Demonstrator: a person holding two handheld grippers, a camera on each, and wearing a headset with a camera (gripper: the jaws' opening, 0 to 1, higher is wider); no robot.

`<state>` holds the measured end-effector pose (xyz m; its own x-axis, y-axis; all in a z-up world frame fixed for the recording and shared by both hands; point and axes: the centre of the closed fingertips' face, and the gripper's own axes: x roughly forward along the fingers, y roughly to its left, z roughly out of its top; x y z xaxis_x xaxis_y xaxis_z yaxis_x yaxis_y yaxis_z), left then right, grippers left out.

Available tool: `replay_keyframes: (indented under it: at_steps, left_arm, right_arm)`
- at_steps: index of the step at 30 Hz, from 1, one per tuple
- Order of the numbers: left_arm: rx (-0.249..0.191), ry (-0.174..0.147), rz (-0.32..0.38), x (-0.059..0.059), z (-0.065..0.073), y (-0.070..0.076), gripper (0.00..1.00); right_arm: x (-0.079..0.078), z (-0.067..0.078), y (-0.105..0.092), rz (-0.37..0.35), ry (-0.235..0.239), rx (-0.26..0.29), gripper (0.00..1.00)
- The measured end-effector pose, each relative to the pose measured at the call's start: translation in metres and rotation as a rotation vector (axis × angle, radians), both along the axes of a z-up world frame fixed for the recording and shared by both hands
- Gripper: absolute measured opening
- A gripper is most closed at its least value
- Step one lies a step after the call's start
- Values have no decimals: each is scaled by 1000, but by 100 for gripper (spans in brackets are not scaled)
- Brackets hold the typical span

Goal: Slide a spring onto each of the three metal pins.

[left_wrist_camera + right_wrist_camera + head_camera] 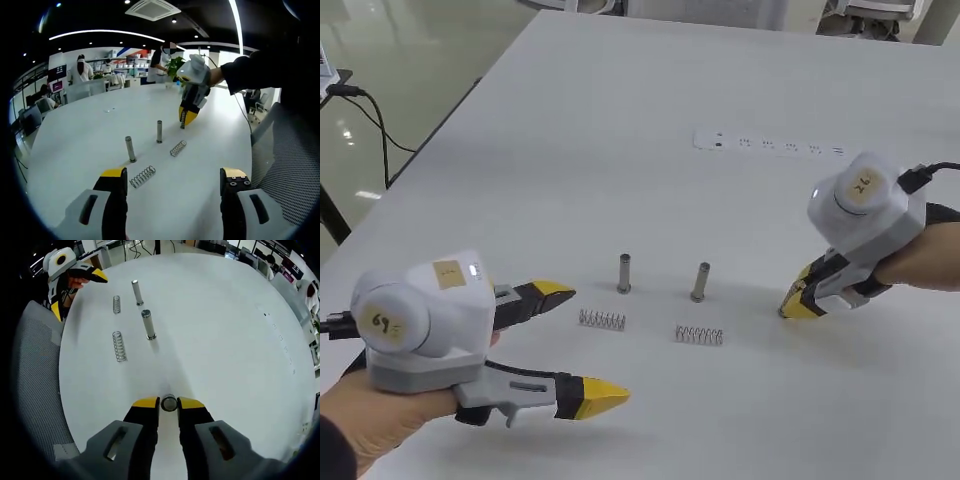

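Two metal pins (624, 273) (700, 282) stand upright mid-table. A spring (602, 319) (699, 335) lies flat in front of each. My left gripper (582, 345) hovers open at the near left, its yellow tips spread a little short of the left spring (142, 176). My right gripper (792, 305) points down at the table right of the pins, shut on a third pin (169, 403) seen end-on between its tips. In the left gripper view, coils like a spring's (183, 120) show below those tips. Both standing pins (136, 292) (148, 324) are bare.
A white power strip (770, 146) lies on the white table (620, 150) beyond the pins. The table's left edge runs diagonally, with a black cable (375, 120) on the floor past it. A mesh chair (290, 150) stands by the table; people are far behind.
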<state>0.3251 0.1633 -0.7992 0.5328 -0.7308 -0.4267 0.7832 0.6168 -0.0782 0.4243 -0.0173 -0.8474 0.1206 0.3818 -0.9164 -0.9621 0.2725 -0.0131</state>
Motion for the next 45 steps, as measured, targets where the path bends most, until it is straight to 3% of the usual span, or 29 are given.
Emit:
replay_keyframes:
  at_steps: [22,45]
  left_arm:
    - [-3,-4,-9,0,2,-3,74]
    - [1,-10,-22,-2,1,-6,73]
  right_arm:
    - [-16,-4,-17,-41,10,-1,19]
    - [-53,-7,-4,-30,35,46,20]
